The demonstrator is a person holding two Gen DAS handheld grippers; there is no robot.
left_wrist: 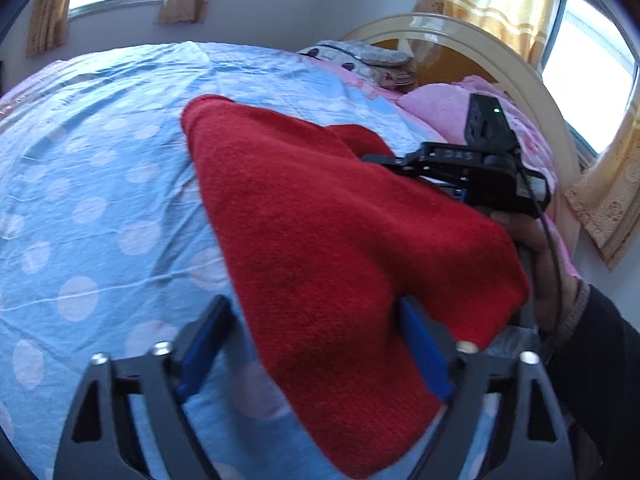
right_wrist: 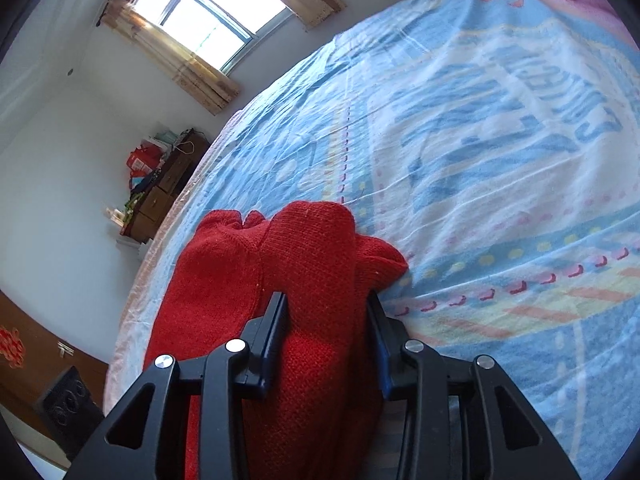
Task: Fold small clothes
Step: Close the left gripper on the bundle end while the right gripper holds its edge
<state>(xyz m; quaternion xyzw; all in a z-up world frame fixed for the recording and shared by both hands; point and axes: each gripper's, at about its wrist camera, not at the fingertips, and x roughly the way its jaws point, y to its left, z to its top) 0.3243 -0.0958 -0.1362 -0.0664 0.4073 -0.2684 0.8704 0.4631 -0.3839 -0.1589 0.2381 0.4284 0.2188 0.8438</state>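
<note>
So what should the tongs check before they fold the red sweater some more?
1. Right tongs have red sweater between their pads: ok, a thick bunch fills the gap.
2. Left tongs gripping the sweater: not ok, the left pad stands clear of the knit; only the right pad touches it.
3. Sweater lies flat: not ok, it drapes and bunches between the two tongs.
4. Room on the blue bedsheet to lay it down: ok, bare sheet lies to the left.
5. Right tongs pinch one layer only: cannot tell.
</note>
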